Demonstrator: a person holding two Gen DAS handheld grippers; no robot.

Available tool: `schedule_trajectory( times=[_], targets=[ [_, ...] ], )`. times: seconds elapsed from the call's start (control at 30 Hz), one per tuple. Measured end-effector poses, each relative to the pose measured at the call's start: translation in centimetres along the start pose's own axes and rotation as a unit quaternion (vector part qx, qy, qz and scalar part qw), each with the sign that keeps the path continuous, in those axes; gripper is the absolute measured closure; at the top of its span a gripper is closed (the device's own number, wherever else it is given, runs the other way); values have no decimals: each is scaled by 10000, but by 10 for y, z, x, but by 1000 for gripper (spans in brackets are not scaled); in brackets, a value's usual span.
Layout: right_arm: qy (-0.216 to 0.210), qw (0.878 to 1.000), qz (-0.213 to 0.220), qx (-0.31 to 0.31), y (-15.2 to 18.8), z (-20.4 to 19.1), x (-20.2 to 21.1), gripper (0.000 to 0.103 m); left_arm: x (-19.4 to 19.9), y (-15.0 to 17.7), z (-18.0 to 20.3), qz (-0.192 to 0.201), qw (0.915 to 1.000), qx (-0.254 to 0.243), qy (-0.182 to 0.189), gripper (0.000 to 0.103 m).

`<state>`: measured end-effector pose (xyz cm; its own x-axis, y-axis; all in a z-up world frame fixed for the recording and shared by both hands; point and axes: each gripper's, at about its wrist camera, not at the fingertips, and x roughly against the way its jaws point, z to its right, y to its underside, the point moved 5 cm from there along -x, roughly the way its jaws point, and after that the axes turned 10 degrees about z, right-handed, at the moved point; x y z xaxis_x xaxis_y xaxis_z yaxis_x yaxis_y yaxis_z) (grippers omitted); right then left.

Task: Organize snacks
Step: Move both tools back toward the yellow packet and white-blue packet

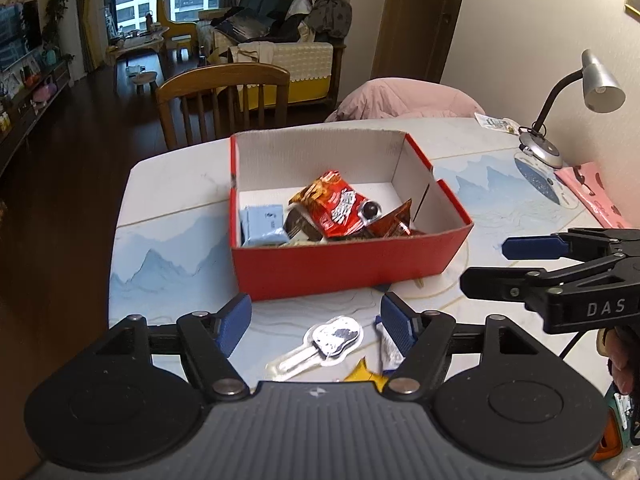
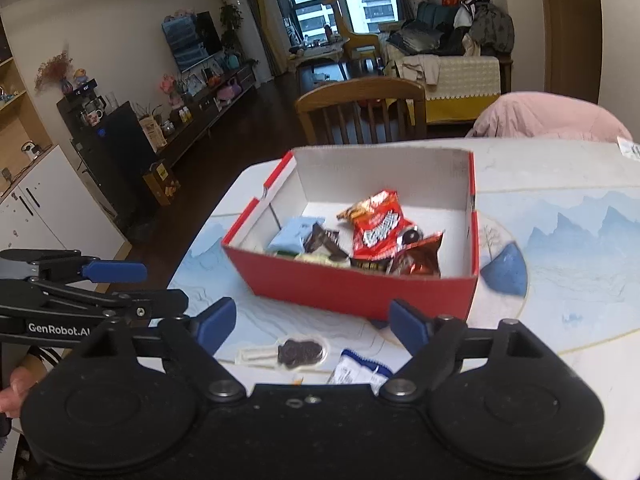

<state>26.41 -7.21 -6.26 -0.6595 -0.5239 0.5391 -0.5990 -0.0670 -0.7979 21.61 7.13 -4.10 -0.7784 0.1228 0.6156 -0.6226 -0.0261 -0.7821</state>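
A red cardboard box (image 1: 340, 268) (image 2: 352, 286) stands on the table and holds several snack packs, among them a red bag (image 1: 340, 208) (image 2: 380, 228) and a light blue pack (image 1: 262, 224) (image 2: 294, 234). On the table in front of the box lie a clear-wrapped popsicle-shaped snack (image 1: 328, 338) (image 2: 298, 354), a blue-and-white packet (image 1: 390, 350) (image 2: 358, 370) and a yellow wrapper (image 1: 362, 372). My left gripper (image 1: 316, 320) is open and empty above these loose snacks. My right gripper (image 2: 312, 322) is open and empty, also above them.
The table has a blue mountain-print cover (image 1: 168, 256). A desk lamp (image 1: 576, 96) and a pink item (image 1: 596, 192) are at the right. A wooden chair (image 1: 222, 100) and a pink-draped seat (image 1: 404, 100) stand behind the table.
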Motion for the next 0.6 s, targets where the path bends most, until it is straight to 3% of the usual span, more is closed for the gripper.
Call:
schedule_trajectory(
  times=[0.17, 0.33, 0.6],
  targets=[
    [132, 9999, 35, -48, 11, 3, 1, 2, 4, 17, -7, 41, 9998, 119, -130, 28],
    [224, 9996, -71, -126, 26, 8, -4, 0, 4, 33, -14, 114, 9989, 228, -405, 28],
    [565, 9968, -467, -325, 53, 23, -25, 0, -10, 62, -14, -169, 9988, 265, -378, 28]
  ],
)
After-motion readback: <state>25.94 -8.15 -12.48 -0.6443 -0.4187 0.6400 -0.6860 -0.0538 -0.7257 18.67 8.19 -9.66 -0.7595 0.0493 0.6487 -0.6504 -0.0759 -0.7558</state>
